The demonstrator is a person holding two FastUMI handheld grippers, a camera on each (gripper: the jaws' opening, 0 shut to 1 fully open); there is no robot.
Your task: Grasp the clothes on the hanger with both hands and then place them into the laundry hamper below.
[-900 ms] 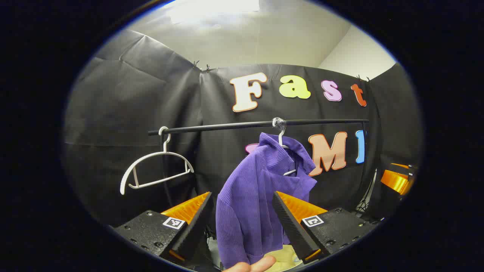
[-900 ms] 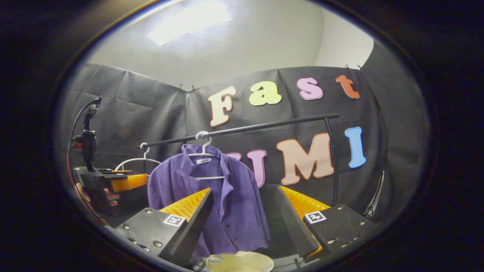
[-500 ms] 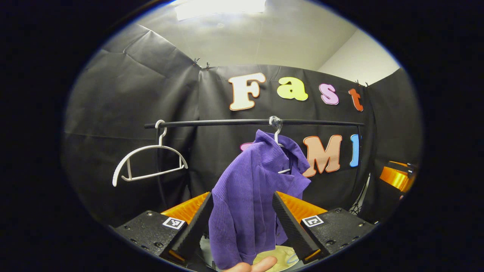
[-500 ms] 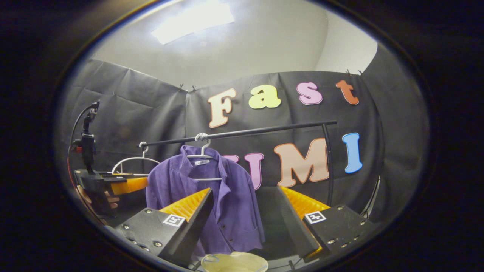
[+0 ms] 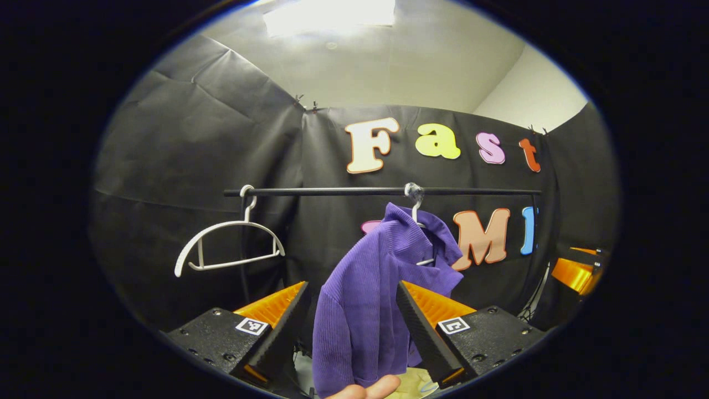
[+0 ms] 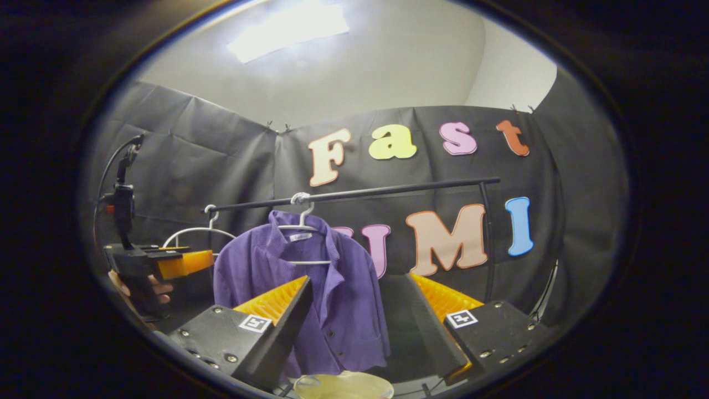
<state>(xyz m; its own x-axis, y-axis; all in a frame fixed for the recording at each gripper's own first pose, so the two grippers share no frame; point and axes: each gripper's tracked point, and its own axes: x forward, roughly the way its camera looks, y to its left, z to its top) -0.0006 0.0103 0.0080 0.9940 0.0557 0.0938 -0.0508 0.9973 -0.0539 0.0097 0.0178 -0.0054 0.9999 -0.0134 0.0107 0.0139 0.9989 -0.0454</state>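
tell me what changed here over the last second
Little moved: both tools shifted slightly, so the rail sits a bit differently in each view. Nothing was gripped or let go. The purple shirt still hangs on its hanger, the spare hanger beside it, both tools open.

Left claw [image 5: 352,327] open, purple shirt [image 5: 371,310] hanging on hanger between fingers; empty white hanger [image 5: 227,246] left on rail [image 5: 343,192].

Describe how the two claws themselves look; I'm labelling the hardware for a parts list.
Each claw, left and right, has two wedge-shaped fingers with ribbed inner faces, mounted on black speckled blocks held with screws. Each block carries a small square black-and-white marker. In the right gripper view, the left claw also appears farther off, a dark handle in a bare hand, with a black post and a thin cable rising from it.
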